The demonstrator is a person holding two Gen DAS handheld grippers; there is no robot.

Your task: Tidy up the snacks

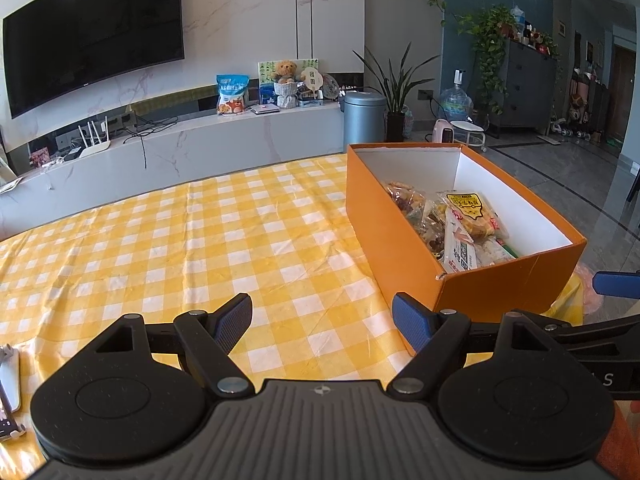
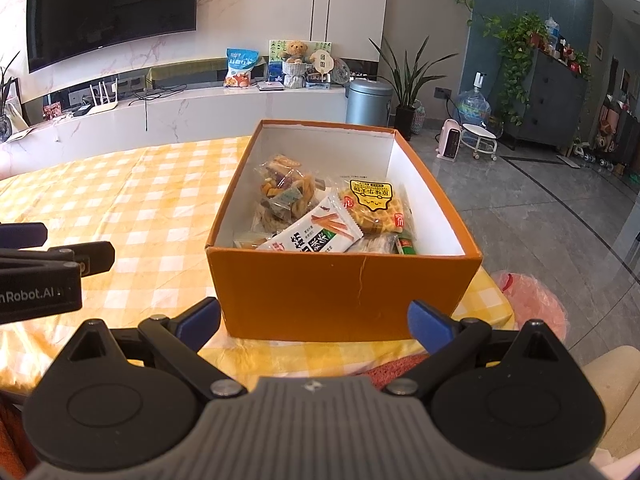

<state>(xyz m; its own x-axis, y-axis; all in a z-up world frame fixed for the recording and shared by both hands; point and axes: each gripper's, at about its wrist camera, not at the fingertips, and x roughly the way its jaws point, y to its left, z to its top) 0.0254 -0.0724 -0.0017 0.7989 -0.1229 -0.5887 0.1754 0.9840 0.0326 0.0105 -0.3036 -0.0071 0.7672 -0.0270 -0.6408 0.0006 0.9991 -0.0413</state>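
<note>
An orange cardboard box [image 2: 344,292] with a white inside stands on the yellow checked tablecloth [image 1: 200,240], at the table's right edge. It holds several snack packets: a waffle pack [image 2: 374,206], a white packet with orange sticks [image 2: 316,228] and a clear bag of mixed crisps [image 2: 286,192]. The box also shows in the left wrist view [image 1: 500,284] at the right. My right gripper [image 2: 314,322] is open and empty, just before the box's near wall. My left gripper [image 1: 322,320] is open and empty over the cloth, left of the box.
A pink plastic bag [image 2: 532,300] hangs off the table's right side. A white object [image 1: 8,380] lies at the cloth's near left. Beyond the table are a TV cabinet [image 1: 200,148], a grey bin [image 1: 364,120] and tiled floor [image 2: 540,216].
</note>
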